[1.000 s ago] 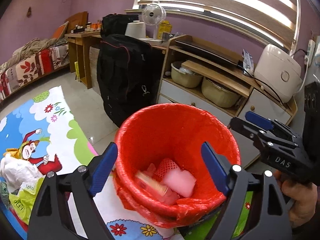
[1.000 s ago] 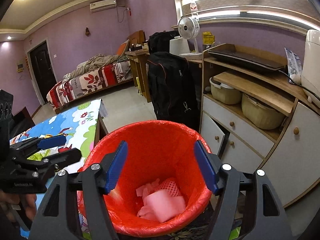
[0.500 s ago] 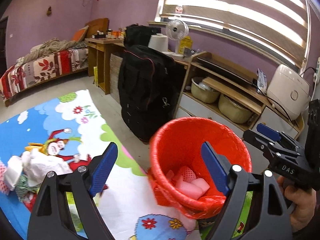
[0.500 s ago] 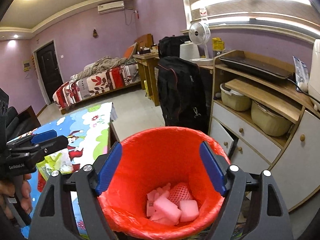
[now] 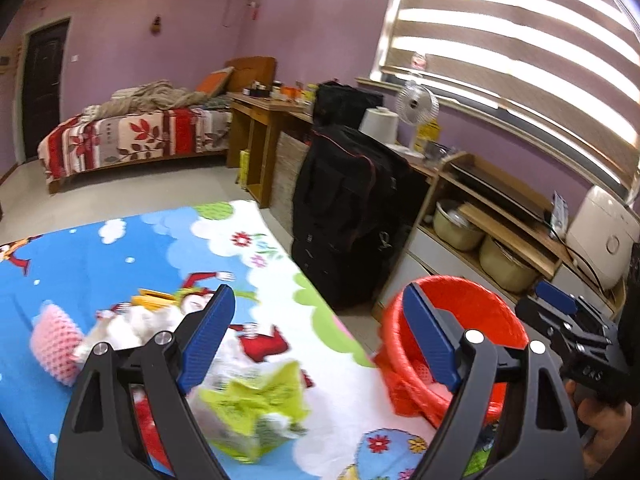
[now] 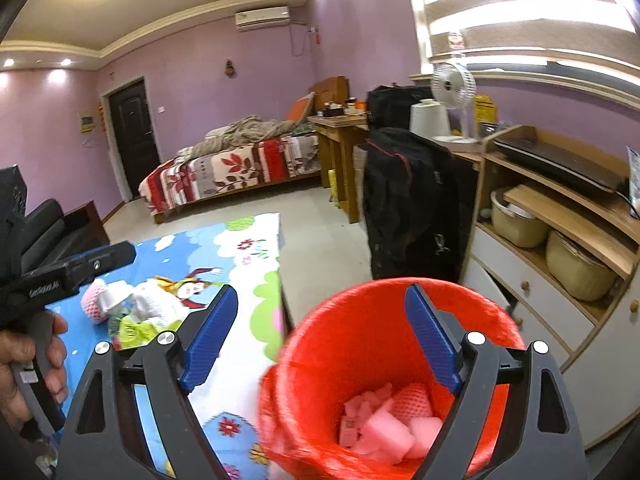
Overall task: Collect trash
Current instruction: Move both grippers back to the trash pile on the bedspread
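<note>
A red bin [image 6: 360,344] lined with a red bag stands at the table's right edge, with pink sponges [image 6: 384,432] and a pink foam net inside; it also shows in the left wrist view [image 5: 480,312]. On the cartoon-print tablecloth [image 5: 120,248] lie a yellow-green wrapper [image 5: 256,404], crumpled white paper [image 5: 132,328] and a pink foam net [image 5: 54,344]. My left gripper [image 5: 316,340] is open and empty above the wrapper. My right gripper [image 6: 320,340] is open and empty over the bin's left rim.
A black bag [image 5: 348,216] stands on the floor beyond the table. A wooden cabinet [image 6: 560,248] with pots and drawers is at the right. A bed [image 5: 132,140] and desk lie at the back. Bare floor separates table and bed.
Both grippers have swung left, away from the bin and toward the trash on the tablecloth. The bin has slid to the right in both views. Both stay open and empty.
</note>
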A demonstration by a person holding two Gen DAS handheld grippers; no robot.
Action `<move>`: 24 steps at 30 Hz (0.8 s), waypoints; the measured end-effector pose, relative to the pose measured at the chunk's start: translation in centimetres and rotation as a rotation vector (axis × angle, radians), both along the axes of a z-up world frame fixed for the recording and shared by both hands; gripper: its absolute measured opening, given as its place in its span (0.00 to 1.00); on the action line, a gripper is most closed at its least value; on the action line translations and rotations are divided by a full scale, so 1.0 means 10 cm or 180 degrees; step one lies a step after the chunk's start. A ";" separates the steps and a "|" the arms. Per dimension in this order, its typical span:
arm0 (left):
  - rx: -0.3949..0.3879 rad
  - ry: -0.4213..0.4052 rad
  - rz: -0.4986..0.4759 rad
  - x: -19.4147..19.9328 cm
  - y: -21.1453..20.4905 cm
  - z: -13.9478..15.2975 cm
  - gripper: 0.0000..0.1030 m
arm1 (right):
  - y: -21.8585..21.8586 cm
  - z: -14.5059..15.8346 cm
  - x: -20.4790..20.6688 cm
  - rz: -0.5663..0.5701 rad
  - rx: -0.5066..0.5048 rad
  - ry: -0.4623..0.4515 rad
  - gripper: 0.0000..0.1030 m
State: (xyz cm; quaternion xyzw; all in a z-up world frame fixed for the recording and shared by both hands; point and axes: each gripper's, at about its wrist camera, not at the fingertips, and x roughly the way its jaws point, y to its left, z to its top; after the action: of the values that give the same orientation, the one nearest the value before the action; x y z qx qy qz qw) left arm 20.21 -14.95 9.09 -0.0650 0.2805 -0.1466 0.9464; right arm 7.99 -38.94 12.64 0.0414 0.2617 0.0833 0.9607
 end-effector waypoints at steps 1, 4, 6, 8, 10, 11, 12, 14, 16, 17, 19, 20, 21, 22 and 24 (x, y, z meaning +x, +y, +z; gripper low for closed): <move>-0.0009 -0.0011 0.0051 0.00 0.08 0.02 0.81 | 0.06 0.01 0.01 0.0044 -0.0001 -0.0004 0.79; -0.0058 -0.0016 0.0199 -0.01 0.32 0.04 0.81 | 0.23 0.03 0.03 0.0153 -0.0012 -0.0017 0.81; -0.0094 -0.0007 0.0302 0.01 0.49 0.05 0.81 | 0.37 0.04 0.05 0.0241 -0.0023 -0.0014 0.81; -0.0110 0.0012 0.0403 0.02 0.66 0.05 0.81 | 0.49 0.04 0.07 0.0322 -0.0025 -0.0006 0.82; -0.0098 0.0013 0.0499 0.03 0.83 0.05 0.82 | 0.60 0.04 0.08 0.0397 -0.0033 0.0005 0.82; -0.0101 0.0018 0.0536 0.04 0.89 0.04 0.84 | 0.67 0.03 0.09 0.0446 -0.0038 0.0013 0.82; -0.0114 0.0024 0.0574 0.04 0.96 0.04 0.85 | 0.71 0.03 0.10 0.0477 -0.0041 0.0019 0.82; -0.0163 0.0053 0.0681 0.05 1.13 0.02 0.85 | 0.85 0.02 0.11 0.0569 -0.0063 0.0032 0.82; -0.0204 0.0082 0.0767 0.06 1.27 -0.01 0.85 | 0.96 0.00 0.10 0.0643 -0.0077 0.0041 0.82; -0.0209 0.0101 0.0806 0.06 1.34 -0.04 0.85 | 1.03 -0.01 0.11 0.0685 -0.0088 0.0052 0.82; -0.0205 0.0143 0.0853 0.07 1.42 -0.08 0.85 | 1.13 -0.03 0.10 0.0754 -0.0104 0.0077 0.82; -0.0201 0.0171 0.0871 0.07 1.46 -0.12 0.85 | 1.20 -0.06 0.11 0.0799 -0.0115 0.0099 0.82; -0.0195 0.0205 0.0880 0.07 1.49 -0.16 0.85 | 1.26 -0.08 0.11 0.0839 -0.0119 0.0117 0.82; -0.0185 0.0238 0.0881 0.07 1.52 -0.20 0.86 | 1.30 -0.10 0.11 0.0869 -0.0118 0.0135 0.82; -0.0162 0.0280 0.0896 0.07 1.55 -0.27 0.87 | 1.40 -0.16 0.11 0.0937 -0.0122 0.0183 0.82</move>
State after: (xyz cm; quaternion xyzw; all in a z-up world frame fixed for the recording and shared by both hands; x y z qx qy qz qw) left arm 20.95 0.58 6.36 -0.1340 0.3060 -0.0165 0.9424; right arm 9.08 -24.98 11.07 -0.0134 0.2939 0.2170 0.9308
